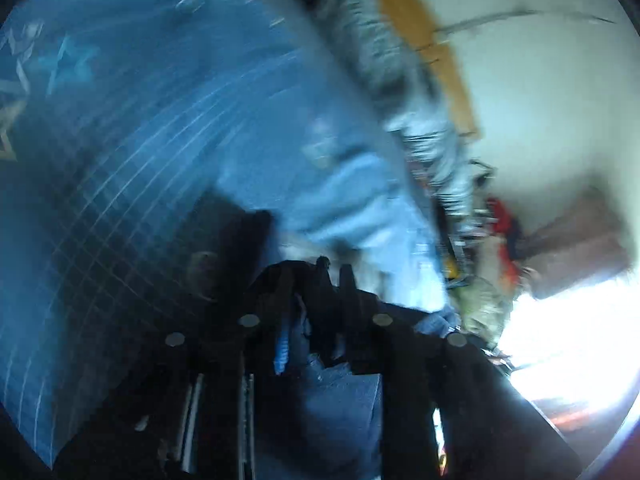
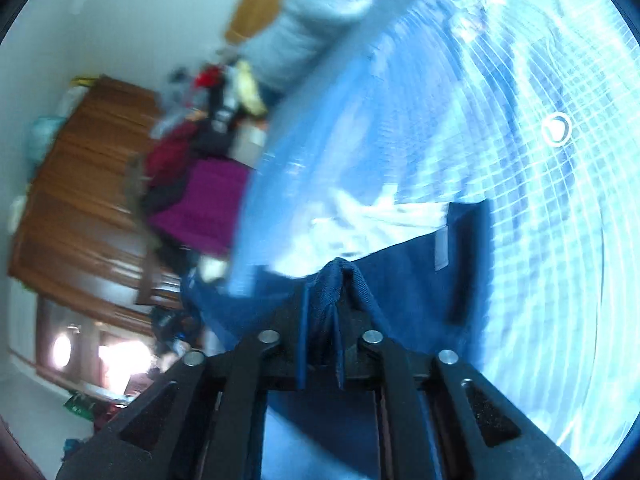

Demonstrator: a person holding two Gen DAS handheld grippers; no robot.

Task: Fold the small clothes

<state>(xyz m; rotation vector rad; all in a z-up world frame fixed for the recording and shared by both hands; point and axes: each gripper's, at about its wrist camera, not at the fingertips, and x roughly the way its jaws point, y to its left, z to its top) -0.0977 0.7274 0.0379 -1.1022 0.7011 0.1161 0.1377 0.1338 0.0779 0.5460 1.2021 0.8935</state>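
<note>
A: Right gripper (image 2: 322, 320) is clenched on the navy garment (image 2: 404, 280), a fold bunched between its fingers, above the blue grid mat (image 2: 540, 200).

B: Left gripper (image 1: 316, 296) grips blue cloth too, though it's blurry.

A: Best to keep both corners level and taut, I reckon, then lay it flat on the mat.

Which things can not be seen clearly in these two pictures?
- Left wrist view: motion blur; whether the left tongs pinch the dark blue garment is unclear.
- Right wrist view: the garment's full shape is hidden by the right tongs gripping it.
- Both views: background clutter too blurred to identify.
</note>
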